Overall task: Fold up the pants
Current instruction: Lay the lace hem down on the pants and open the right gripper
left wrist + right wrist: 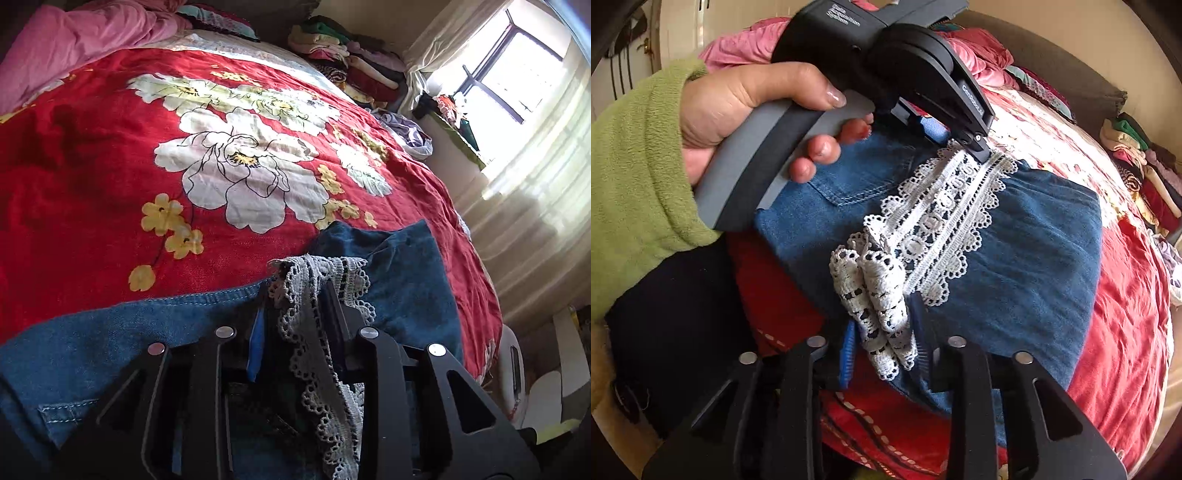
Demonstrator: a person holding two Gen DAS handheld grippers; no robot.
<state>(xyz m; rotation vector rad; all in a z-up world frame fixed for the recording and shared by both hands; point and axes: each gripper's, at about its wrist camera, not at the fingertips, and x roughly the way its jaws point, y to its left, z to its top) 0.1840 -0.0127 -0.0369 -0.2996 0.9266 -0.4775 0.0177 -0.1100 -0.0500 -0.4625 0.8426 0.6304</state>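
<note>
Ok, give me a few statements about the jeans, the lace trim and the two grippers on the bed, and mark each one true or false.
1. The jeans lie on a red floral bedspread. True.
2. The white lace trim lies apart from the jeans. False: it runs along the denim.
3. The left gripper has its tips at the far end of the lace. True.
4. The right gripper has nothing between its fingers. False: bunched lace sits between them.
5. The person's sleeve is blue. False: it is green.
6. Folded clothes are stacked past the bed's far corner. True.
</note>
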